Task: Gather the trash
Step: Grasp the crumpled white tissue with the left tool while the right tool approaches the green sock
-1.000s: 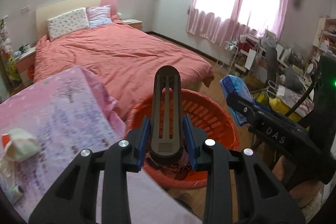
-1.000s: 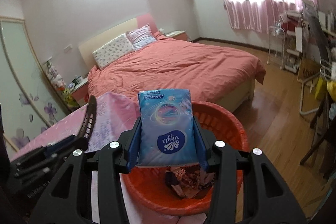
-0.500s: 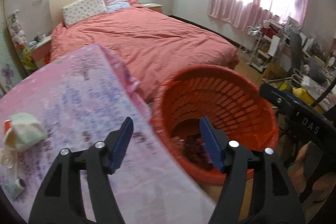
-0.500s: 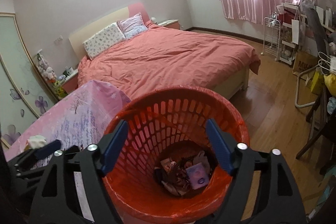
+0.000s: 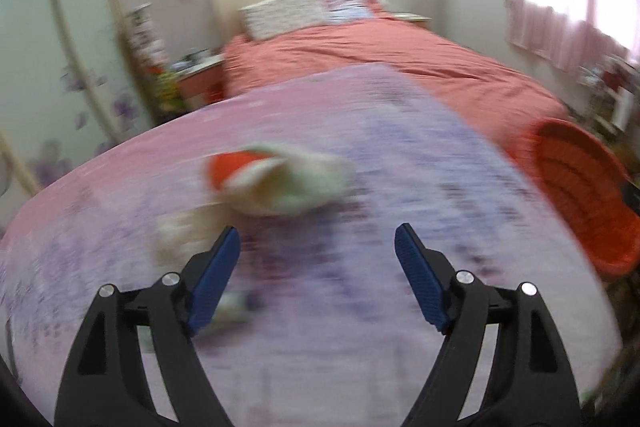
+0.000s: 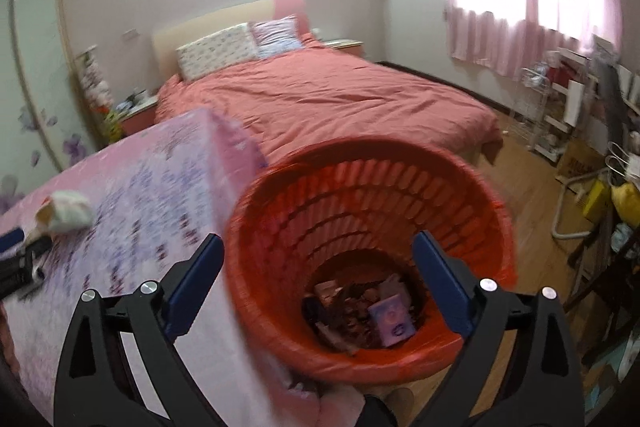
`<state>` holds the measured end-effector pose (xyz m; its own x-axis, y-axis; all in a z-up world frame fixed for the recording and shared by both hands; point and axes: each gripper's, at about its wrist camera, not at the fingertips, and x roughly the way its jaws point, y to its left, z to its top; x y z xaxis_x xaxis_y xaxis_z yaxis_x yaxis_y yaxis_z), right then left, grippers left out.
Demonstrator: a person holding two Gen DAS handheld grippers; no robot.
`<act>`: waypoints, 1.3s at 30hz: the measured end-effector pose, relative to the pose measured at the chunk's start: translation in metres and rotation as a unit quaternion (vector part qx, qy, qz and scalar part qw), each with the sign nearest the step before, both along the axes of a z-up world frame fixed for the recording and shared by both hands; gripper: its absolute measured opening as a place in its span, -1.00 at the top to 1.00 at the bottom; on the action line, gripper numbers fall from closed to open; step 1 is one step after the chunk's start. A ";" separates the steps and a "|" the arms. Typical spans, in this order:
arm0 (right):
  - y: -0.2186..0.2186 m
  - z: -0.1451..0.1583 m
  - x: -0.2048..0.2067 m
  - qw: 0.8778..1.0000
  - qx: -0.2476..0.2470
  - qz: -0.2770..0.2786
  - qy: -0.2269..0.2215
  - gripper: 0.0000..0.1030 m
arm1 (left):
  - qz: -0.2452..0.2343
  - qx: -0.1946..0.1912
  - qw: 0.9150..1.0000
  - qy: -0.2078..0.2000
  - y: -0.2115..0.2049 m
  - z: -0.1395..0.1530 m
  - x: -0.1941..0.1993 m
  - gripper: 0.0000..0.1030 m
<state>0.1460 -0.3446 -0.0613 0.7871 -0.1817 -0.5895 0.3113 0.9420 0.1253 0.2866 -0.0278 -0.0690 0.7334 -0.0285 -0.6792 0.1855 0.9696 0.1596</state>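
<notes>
Orange basket (image 6: 368,227) fills my right view, its mouth tilted toward me; my right claw (image 6: 316,279) hangs over it with jaws wide, having just been opening, nothing between them. Discarded packets (image 6: 360,315) lie at the basket's bottom, at about 6 o'clock from the rim's centre. My left claw (image 5: 318,267) is over the pink-clothed surface (image 5: 360,131), jaws also wide after just opening, empty. A crumpled white-and-red wrapper (image 5: 280,183) lies on the surface at 11 o'clock from that claw, apart from it, long axis running roughly 9 to 3; blur hides which way it points.
</notes>
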 end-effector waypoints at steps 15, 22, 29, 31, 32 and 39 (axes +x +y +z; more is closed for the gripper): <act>0.053 -0.006 0.016 0.997 0.027 0.067 0.035 -0.83 | 0.081 0.025 0.993 0.078 0.080 -0.035 0.077 0.04; 0.082 -0.009 0.025 0.994 0.018 0.098 0.044 -0.83 | 0.146 0.034 0.986 0.075 0.132 -0.037 0.083 0.05; 0.126 -0.011 0.044 0.988 0.018 0.144 0.046 -0.81 | 0.183 0.010 0.981 0.062 0.186 -0.037 0.072 0.01; 0.141 -0.010 0.053 0.986 0.019 0.160 0.046 -0.73 | 0.181 -0.009 0.981 0.063 0.192 -0.038 0.069 0.01; 0.150 -0.010 0.060 0.984 0.020 0.170 0.048 -0.71 | 0.181 -0.012 0.981 0.064 0.193 -0.038 0.069 0.01; 0.202 -0.008 0.107 0.975 0.029 0.212 0.057 -0.32 | 0.183 -0.023 0.981 0.067 0.200 -0.040 0.068 -0.04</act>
<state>0.2528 -0.1426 -0.0690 0.7135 0.1813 -0.6768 -0.0890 0.9816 0.1692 0.3550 0.1718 -0.1087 0.6042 0.1879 -0.7743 -0.1604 0.9806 0.1128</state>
